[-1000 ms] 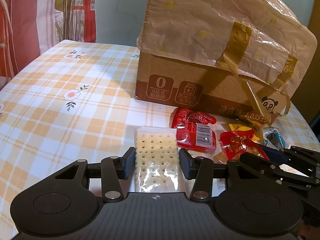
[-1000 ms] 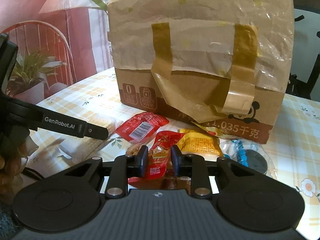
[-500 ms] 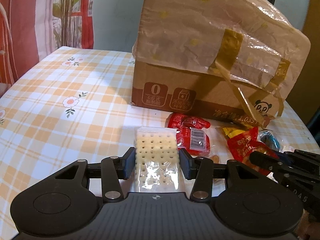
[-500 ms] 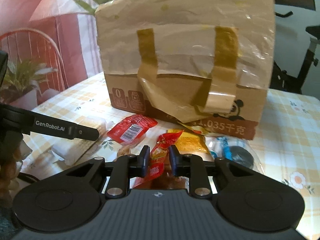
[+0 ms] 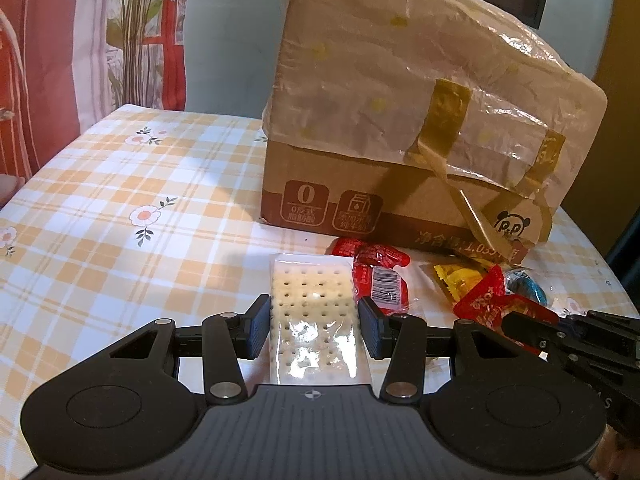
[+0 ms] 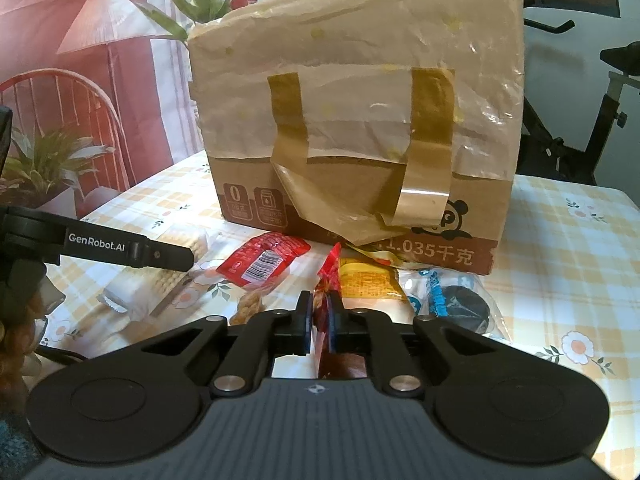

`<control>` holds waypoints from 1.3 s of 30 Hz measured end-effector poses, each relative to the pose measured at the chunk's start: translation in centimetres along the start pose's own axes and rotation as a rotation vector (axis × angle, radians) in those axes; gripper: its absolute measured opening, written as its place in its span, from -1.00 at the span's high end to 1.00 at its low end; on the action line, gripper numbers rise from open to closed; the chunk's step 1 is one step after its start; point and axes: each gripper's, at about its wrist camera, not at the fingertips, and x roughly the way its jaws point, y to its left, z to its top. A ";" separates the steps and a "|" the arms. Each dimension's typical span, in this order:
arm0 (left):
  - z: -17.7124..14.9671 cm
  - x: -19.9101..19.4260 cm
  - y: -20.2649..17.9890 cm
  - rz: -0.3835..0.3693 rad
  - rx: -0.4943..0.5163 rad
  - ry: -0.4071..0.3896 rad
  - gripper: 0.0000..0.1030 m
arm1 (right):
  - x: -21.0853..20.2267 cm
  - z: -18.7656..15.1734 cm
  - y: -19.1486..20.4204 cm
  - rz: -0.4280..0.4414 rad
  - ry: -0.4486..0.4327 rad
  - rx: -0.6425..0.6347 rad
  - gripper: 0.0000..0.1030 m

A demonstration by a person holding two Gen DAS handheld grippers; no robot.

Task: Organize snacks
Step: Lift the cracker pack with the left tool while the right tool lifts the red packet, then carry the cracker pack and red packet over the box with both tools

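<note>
My left gripper is shut on a clear pack of white crackers and holds it just over the checked tablecloth. My right gripper is shut on a red snack packet, pinched upright between its fingers. The cracker pack also shows in the right wrist view, with the left gripper's finger over it. A red barcode packet, a yellow packet and a blue-wrapped dark cookie lie in front of the box.
A tall cardboard box wrapped in wrinkled plastic and brown tape stands at the back of the table. The right gripper's body sits low at the right in the left wrist view. Curtains hang behind the table.
My right gripper has closed tighter on the red packet and lifted it so it stands on edge. My left gripper has drawn back a little with the crackers.
</note>
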 end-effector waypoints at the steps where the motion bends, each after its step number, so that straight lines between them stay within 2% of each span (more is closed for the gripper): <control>1: 0.0 -0.1 0.0 -0.001 0.001 0.000 0.04 | -0.1 0.0 0.0 -0.002 -0.001 0.003 0.84; 20: 0.4 -3.1 0.2 -0.007 0.016 -0.075 0.04 | -2.3 0.6 -0.3 -0.002 -0.057 0.017 0.85; 39: 1.3 -4.8 -0.5 -0.019 0.057 -0.137 0.04 | -2.9 0.9 1.2 0.069 -0.022 -0.046 0.85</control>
